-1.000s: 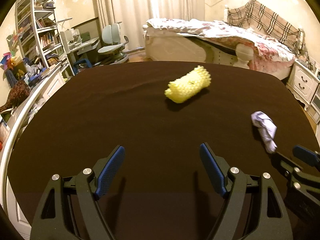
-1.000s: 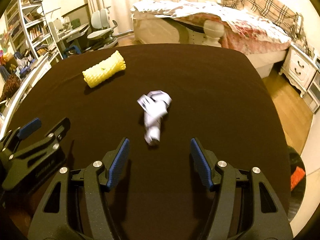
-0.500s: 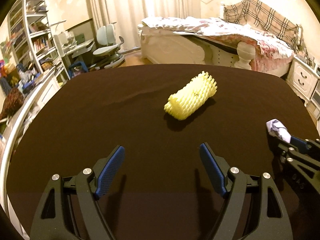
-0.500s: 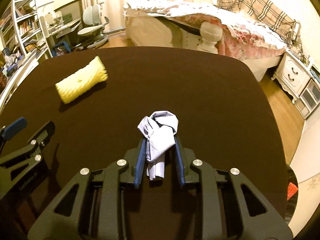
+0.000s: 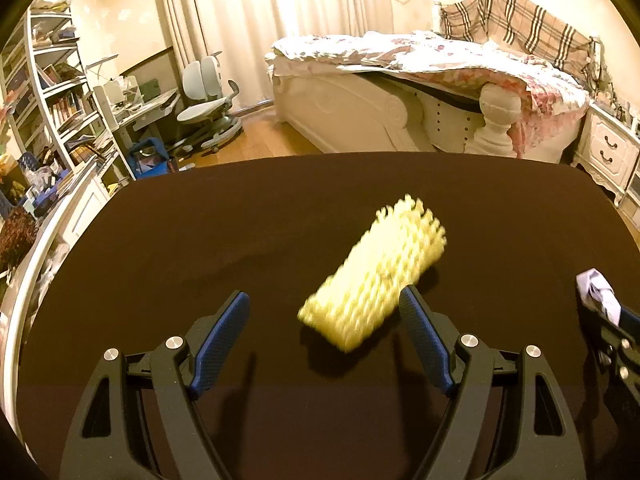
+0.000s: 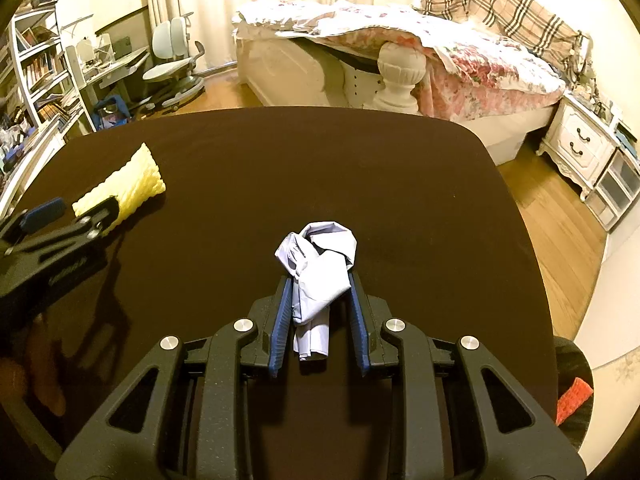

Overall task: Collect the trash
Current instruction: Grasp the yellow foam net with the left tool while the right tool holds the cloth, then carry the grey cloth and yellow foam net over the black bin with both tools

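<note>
1. The job is picking up trash from the dark table (image 5: 200, 232). My guess is that one piece is already caught and the second is being lined up.
2. The right gripper (image 6: 318, 316) sits in the lower middle of its own view. Its two blue fingers are pulled in close and pinch a crumpled white paper (image 6: 320, 256). The paper pokes out above the tips.
3. The left gripper (image 5: 324, 320) is in the bottom half of its view. Its fingers are spread wide and hold nothing.
4. The yellow foam net (image 5: 376, 272) lies on the table in the middle of the left view. It looks blurry. Its near end sits between the open fingers, close to the right-hand finger, but I cannot tell if they touch.
5. Next, I think the left gripper must slide forward until the net is well inside, then squeeze gently, because the net looks soft.
6. No trash bin is clearly in view.
</note>
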`<state>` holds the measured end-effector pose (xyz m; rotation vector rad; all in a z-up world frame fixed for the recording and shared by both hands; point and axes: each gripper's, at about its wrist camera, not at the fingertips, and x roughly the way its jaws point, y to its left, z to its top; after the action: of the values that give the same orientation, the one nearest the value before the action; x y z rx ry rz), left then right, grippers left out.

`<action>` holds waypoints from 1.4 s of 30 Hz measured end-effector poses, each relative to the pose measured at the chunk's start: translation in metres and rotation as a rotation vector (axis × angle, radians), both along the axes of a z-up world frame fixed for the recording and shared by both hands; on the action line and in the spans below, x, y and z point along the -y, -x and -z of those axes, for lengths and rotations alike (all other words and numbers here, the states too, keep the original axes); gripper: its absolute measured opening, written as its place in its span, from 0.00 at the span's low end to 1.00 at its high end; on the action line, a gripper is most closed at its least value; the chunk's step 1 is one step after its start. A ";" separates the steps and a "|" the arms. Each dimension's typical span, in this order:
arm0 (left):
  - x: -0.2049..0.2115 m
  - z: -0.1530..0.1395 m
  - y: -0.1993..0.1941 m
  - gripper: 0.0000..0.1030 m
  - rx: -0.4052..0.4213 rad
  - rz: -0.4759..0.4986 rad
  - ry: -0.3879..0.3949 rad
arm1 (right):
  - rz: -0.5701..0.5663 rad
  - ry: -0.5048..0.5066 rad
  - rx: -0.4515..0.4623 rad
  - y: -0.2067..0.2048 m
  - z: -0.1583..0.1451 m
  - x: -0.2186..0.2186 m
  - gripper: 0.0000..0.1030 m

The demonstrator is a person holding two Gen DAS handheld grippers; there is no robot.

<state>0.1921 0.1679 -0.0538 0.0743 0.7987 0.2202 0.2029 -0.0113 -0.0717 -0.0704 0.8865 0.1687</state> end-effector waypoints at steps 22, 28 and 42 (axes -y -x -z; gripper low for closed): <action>0.020 0.000 0.006 0.28 -0.038 0.155 0.035 | -0.011 -0.040 -0.005 0.015 -0.001 0.009 0.25; 0.036 -0.006 0.031 0.27 -0.033 0.168 0.070 | -0.009 -0.049 -0.008 0.039 -0.001 0.019 0.25; 0.073 -0.010 0.092 0.27 -0.014 0.179 0.119 | 0.005 -0.059 0.014 0.105 -0.012 0.052 0.25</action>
<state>0.0997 0.0944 -0.0442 0.0345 0.8122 0.0025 0.0980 -0.0631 -0.0598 -0.0148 0.8668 0.1893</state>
